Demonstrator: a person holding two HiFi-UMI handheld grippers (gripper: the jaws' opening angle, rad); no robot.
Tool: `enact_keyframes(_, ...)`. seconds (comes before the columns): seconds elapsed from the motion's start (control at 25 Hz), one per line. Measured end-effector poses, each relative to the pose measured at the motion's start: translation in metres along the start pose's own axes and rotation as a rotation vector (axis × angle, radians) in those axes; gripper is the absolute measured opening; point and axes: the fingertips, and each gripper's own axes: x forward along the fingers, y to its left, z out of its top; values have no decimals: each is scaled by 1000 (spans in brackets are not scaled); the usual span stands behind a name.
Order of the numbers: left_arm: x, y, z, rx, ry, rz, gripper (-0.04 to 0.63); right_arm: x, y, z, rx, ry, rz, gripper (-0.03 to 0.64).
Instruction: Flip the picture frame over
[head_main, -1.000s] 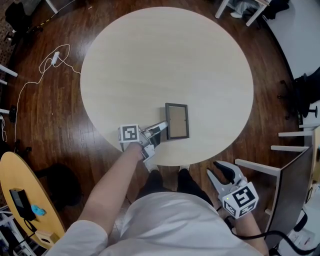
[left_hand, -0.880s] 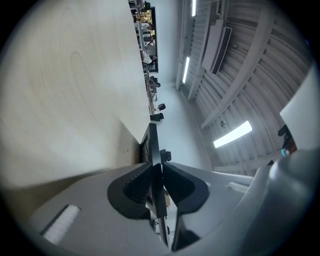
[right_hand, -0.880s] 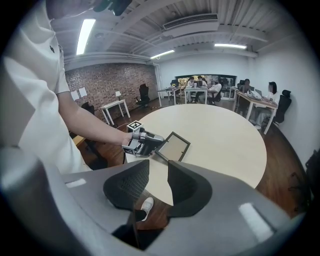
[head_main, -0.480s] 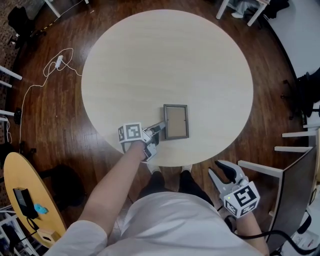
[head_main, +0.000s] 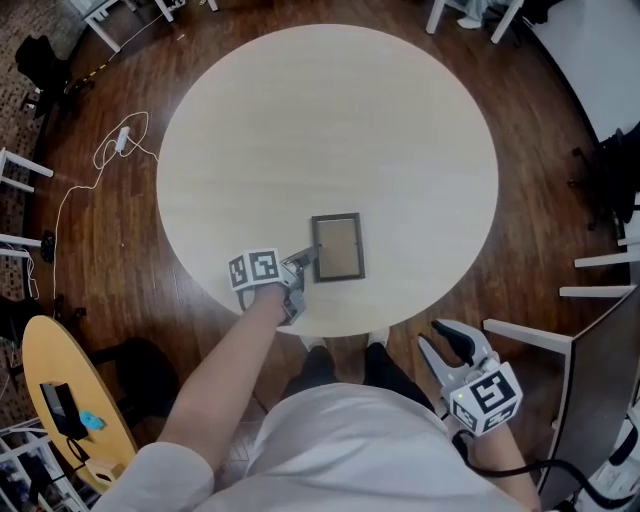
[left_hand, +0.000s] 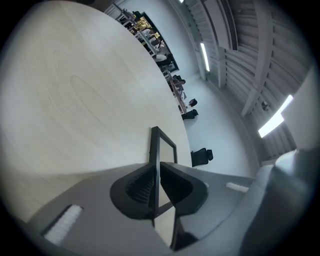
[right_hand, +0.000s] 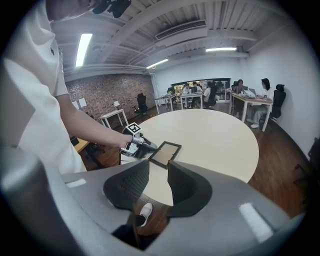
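1. Floor: dark wood boards surround the worktop on all sides in the head view.

2. Worktop: round, pale wood grain, filling the upper centre of the head view. It carries one item only, near its lower edge.

3. Person: white shirt at the bottom of the head view. The bare left arm reaches up from lower left to the worktop's lower edge.

4. Picture frame: dark rectangular border around a brownish panel. It sits on the worktop just inside the lower edge, long sides running up the frame. Whether its gripped side is raised off the surface cannot be told.

5. Left hand-held gripper: at the frame's lower left corner. In the left gripper view its jaws are clamped on the frame's dark edge, one jaw on each face.

6. Right hand-held gripper: at the lower right of the head view, off the worktop and over the floor. Its jaws stand apart with nothing between them.

7. White cable: lying loose on the floor at the upper left, well apart from the worktop.
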Motion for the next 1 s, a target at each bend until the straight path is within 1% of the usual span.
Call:
enact_keyframes(0.16, -2, 6, 1, 6, -14, 50, 38, -4, -11, -8, 4, -8, 23, 120)
enact_keyframes(0.4, -7, 10, 1, 9, -53, 99, 48, -9, -28, -12, -16, -14, 78, 118)
enact_keyframes(0.48, -12, 9, 0, 10, -76, 123, 48, -10, -34, -13, -25, -19, 100, 118)
enact_keyframes(0.6, -27, -4, -5, 25, -129, 141, 47, -13, -42, -15, -41, -24, 141, 118)
enact_keyframes(0.72, -49, -26, -21, 81, -165, 148, 46, -12, -48, -14, -64, -33, 184, 115)
enact_keyframes(0.8, -64, -43, -35, 118, -182, 131, 46, -6, -50, -14, -84, -38, 214, 115)
enact_keyframes(1.0, -102, -86, -79, 274, -160, 87, 46, 5, -28, -8, -139, -76, 258, 115)
